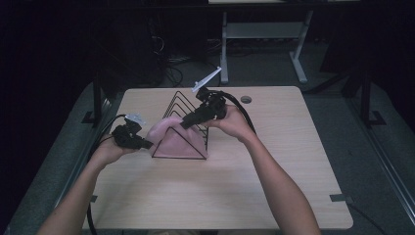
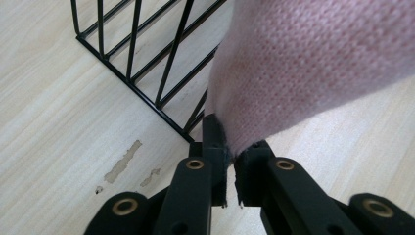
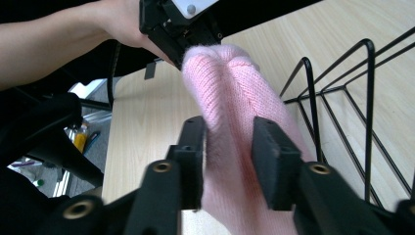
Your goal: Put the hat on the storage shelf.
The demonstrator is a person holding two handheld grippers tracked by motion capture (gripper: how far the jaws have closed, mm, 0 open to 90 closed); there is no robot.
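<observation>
A pink knitted cloth (image 1: 178, 139) lies bunched against the front of a black wire rack (image 1: 188, 105) on the wooden table (image 1: 274, 161). My left gripper (image 1: 149, 145) is at the cloth's left end. In the left gripper view it (image 2: 230, 147) is shut on the edge of the cloth (image 2: 313, 58), right beside the rack's corner (image 2: 147, 63). My right gripper (image 1: 185, 123) reaches in from over the rack. In the right gripper view it (image 3: 227, 142) has a thick fold of the cloth (image 3: 230, 78) pressed between its pads. The left gripper (image 3: 178, 54) holds the far end.
The rack's wires (image 3: 352, 98) rise just right of the cloth in the right gripper view. A round cable hole (image 1: 246, 99) sits at the table's back right. A white desk frame (image 1: 264, 34) stands behind the table. Scuffed patches (image 2: 122, 164) mark the tabletop.
</observation>
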